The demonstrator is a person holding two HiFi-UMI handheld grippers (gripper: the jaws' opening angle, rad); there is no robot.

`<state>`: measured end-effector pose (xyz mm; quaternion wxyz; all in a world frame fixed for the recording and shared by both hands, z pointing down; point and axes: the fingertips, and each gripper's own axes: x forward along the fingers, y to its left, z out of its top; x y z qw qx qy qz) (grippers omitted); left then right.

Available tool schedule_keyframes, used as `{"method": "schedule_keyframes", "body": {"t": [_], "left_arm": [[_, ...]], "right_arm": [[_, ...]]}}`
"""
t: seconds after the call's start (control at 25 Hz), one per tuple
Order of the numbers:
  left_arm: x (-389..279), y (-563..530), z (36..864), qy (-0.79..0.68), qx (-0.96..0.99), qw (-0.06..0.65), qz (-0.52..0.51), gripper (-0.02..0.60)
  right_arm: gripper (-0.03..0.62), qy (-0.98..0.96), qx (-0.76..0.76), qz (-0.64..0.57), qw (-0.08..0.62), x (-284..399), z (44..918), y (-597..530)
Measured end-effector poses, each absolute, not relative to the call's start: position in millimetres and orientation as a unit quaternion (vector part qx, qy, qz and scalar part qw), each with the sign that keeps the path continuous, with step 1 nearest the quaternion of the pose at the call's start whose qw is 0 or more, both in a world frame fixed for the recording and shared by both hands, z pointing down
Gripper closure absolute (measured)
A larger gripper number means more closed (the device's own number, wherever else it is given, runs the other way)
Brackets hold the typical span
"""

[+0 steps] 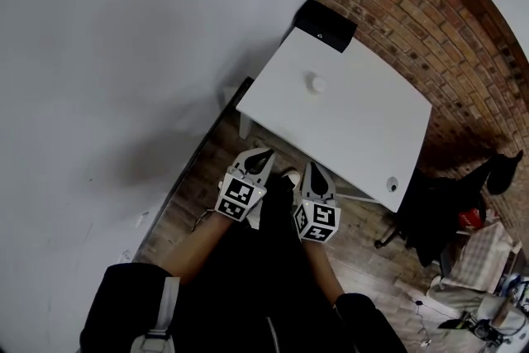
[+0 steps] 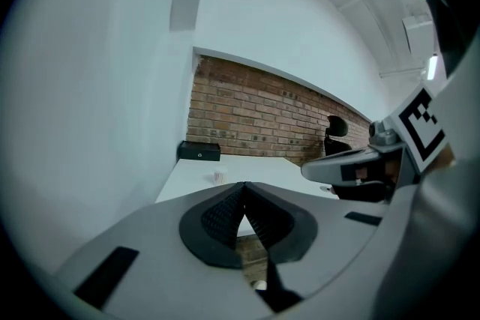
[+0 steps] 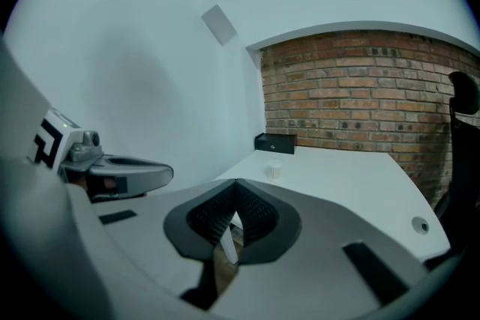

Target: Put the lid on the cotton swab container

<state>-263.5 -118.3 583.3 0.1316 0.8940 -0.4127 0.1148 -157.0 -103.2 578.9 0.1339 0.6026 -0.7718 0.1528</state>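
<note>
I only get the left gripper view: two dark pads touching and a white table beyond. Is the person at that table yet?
Observer: Not yet. In the head view the left gripper and the right gripper are both short of the table's near edge, over the wooden floor.
Visitor: Is the other gripper holding anything?
Observer: No. The right gripper view shows its jaws together, nothing between them.
Visitor: And the little white thing ahead?
Observer: Seen from above, the cotton swab container stands well in from the table's edges, apart from the black box at the far corner.
</note>
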Motion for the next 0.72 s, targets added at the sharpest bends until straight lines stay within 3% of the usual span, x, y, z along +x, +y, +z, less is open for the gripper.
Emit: {"method": "schedule_keyframes", "body": {"t": [0.72], "left_arm": [[-271,-111,578,-0.416,0.894,0.120,0.117,0.568]], "right_arm": [[0.572,-0.772,0.602,0.142,0.148,-150,570,-86]]}}
